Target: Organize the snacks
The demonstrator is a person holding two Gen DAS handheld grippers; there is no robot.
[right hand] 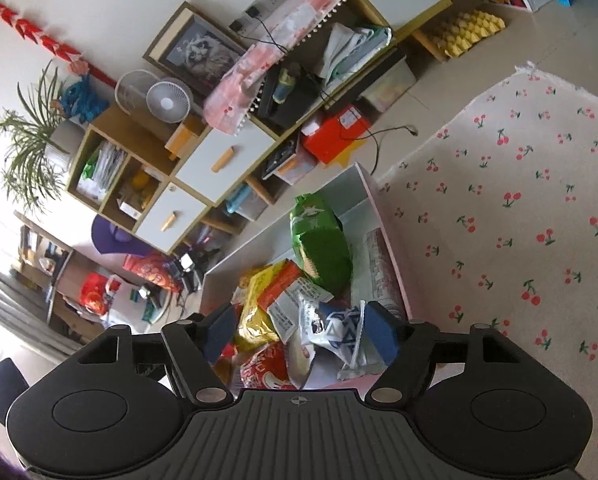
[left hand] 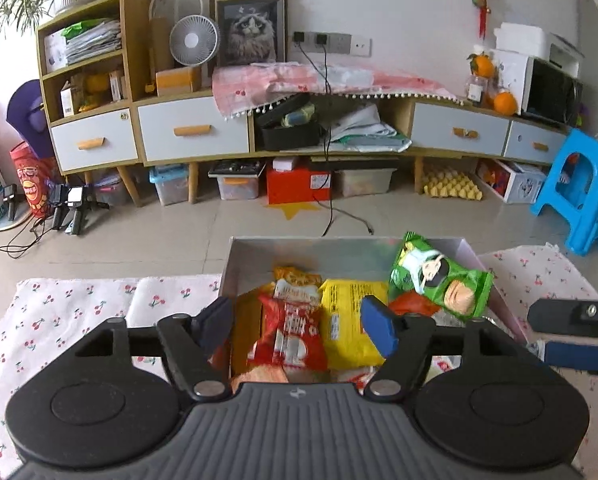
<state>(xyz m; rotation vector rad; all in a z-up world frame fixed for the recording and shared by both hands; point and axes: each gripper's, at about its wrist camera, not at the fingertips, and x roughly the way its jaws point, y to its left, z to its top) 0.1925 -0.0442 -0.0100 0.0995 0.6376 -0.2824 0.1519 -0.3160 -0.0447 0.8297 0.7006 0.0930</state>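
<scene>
An open white box sits on the cherry-print cloth and holds several snack packs. In the left wrist view a red pack, a yellow pack and a green pack lie inside; the green one leans on the box's right wall. My left gripper is open above the box's near end, holding nothing. In the right wrist view the box holds the green pack, a yellow pack and a white-blue pack. My right gripper is open over them, empty.
The right gripper shows at the right edge of the left wrist view, beside the box. The cherry-print cloth spreads to the box's right. A long cabinet, storage bins and a blue stool stand across the tiled floor.
</scene>
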